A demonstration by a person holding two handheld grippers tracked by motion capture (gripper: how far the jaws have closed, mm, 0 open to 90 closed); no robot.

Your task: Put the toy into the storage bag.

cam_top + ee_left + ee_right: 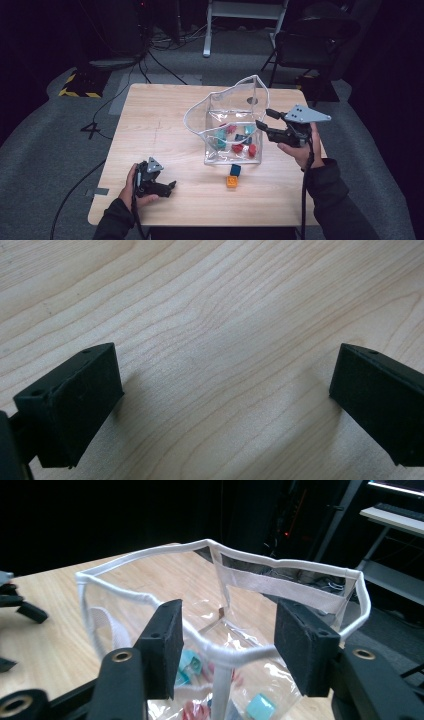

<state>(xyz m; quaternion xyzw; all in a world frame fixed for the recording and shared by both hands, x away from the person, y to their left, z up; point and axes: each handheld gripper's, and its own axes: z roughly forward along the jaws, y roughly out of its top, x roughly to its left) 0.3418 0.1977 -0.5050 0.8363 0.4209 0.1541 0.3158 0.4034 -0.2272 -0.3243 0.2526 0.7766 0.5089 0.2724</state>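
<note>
High view, bag: a clear bag [232, 125] with white trim stood open near the middle of the table [150, 130], toward its far right corner, with red and teal blocks [239, 141] lying on its bottom.
High view, loose blocks: a blue block [235, 170] and an orange block [231, 181] lay touching each other on the table just in front of the bag, toward the near edge.
High view, right gripper: the right gripper [265, 126] was held at the bag's right rim, jaws pointing left over the opening.
High view, left gripper: the left gripper [169, 187] rested by the near left corner, well apart from the bag and the loose blocks.
Left gripper view, jaws: both jaws stood wide apart over bare wood, nothing between them.
Right gripper view, jaws: the jaws stood apart on either side of the bag's white rim [220, 652]; the pads did not press on it, so the rim was released, not grasped.
Right gripper view, contents: teal and red blocks showed through the plastic below the rim.
Step in hand: by my reading, filling the bag with blocks; the right gripper stood at the rim with nothing in it, and two blocks were not yet in.
Next move: probably fetching the blue or orange block. That calls for drawing the right gripper clear of the rim without snagging the limp plastic, then lowering open jaws squarely over one block; the two touch, so a clean grasp on one alone needs care.
</note>
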